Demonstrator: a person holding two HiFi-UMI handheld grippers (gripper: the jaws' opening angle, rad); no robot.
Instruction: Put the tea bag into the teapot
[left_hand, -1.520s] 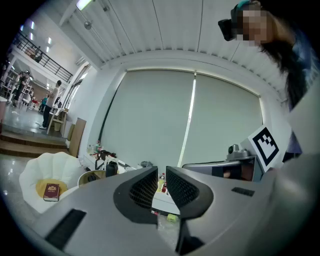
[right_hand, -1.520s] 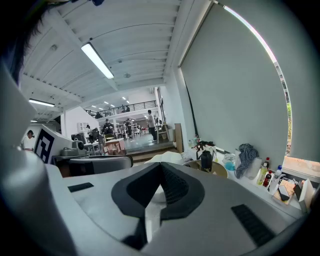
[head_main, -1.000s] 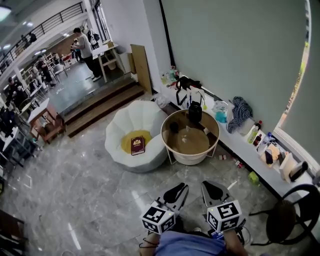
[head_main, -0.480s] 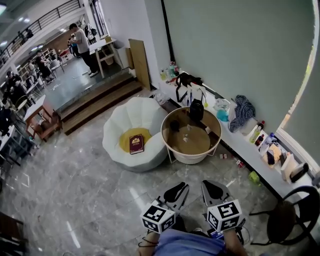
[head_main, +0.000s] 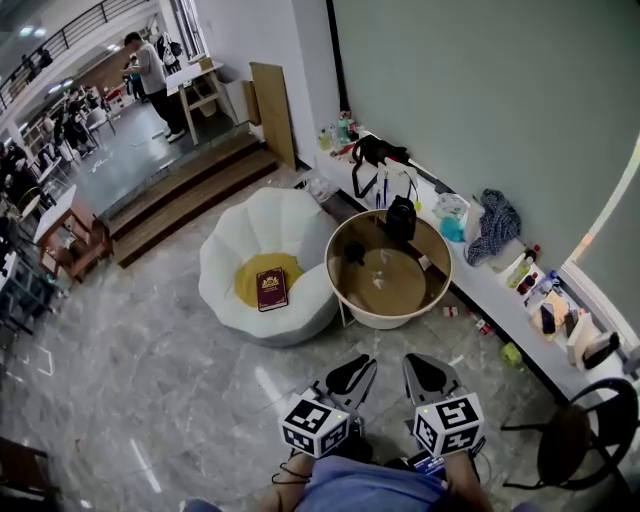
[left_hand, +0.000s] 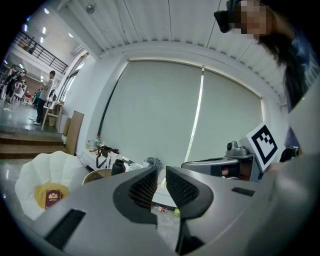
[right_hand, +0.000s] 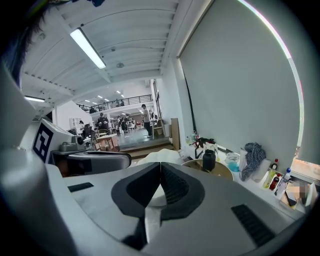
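A black teapot (head_main: 401, 218) stands at the far edge of a round wooden table (head_main: 430, 300) across the floor from me. It also shows as the teapot (left_hand: 118, 166) and the teapot (right_hand: 208, 160) in the gripper views. A small pale thing (head_main: 381, 278) lies mid-table, too small to identify. A dark cup (head_main: 353, 252) sits at the table's left. My left gripper (head_main: 350, 375) and right gripper (head_main: 425, 375) are held side by side near my body, well short of the table. The left gripper (left_hand: 161, 172) has only a thin slit between its pads and holds nothing. The right gripper (right_hand: 160, 165) is shut and holds nothing.
A white petal-shaped seat (head_main: 240, 250) holding a red book (head_main: 271, 289) stands left of the table. A white ledge (head_main: 500, 300) along the wall carries bottles, a bag and a blue cloth (head_main: 497, 222). A black chair (head_main: 575, 440) is at my right. Steps (head_main: 180, 205) rise at the back left.
The head view has shifted a little, with the table and ledge sliding slightly right. Both grippers keep their places and their jaws have not moved.
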